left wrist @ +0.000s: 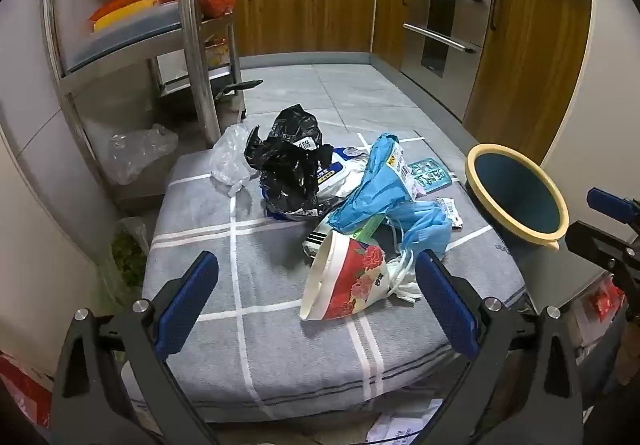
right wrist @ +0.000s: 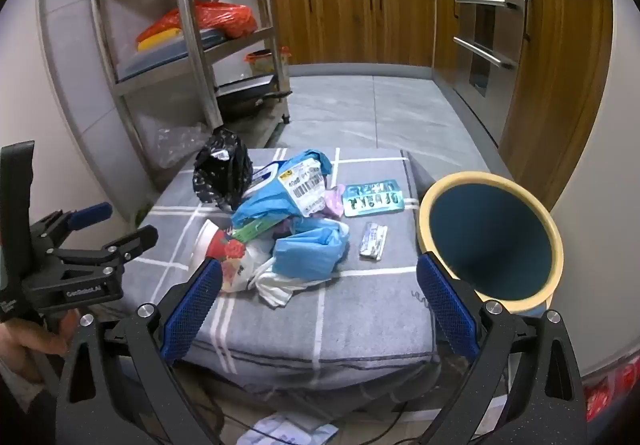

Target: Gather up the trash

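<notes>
A heap of trash lies on a grey checked cushion [left wrist: 280, 345]: a black plastic bag [left wrist: 292, 165], a blue bag [left wrist: 376, 181], a flowered paper cup [left wrist: 344, 281] on its side, a clear bag [left wrist: 230, 159], a teal blister tray [right wrist: 372, 199] and a small wrapper [right wrist: 373, 241]. A blue bin with a yellow rim [right wrist: 488, 241] stands tilted at the cushion's right edge. My left gripper [left wrist: 316, 261] hangs open just short of the cup. My right gripper [right wrist: 320, 265] is open above the cushion's near edge, between the heap and the bin. Neither holds anything.
A steel shelf rack [left wrist: 196, 45] with red bags stands at the back left. Wooden cabinets [right wrist: 352, 17] and an oven [left wrist: 444, 25] line the far and right walls beyond grey floor tiles. Loose papers [right wrist: 288, 431] lie under the cushion's front edge.
</notes>
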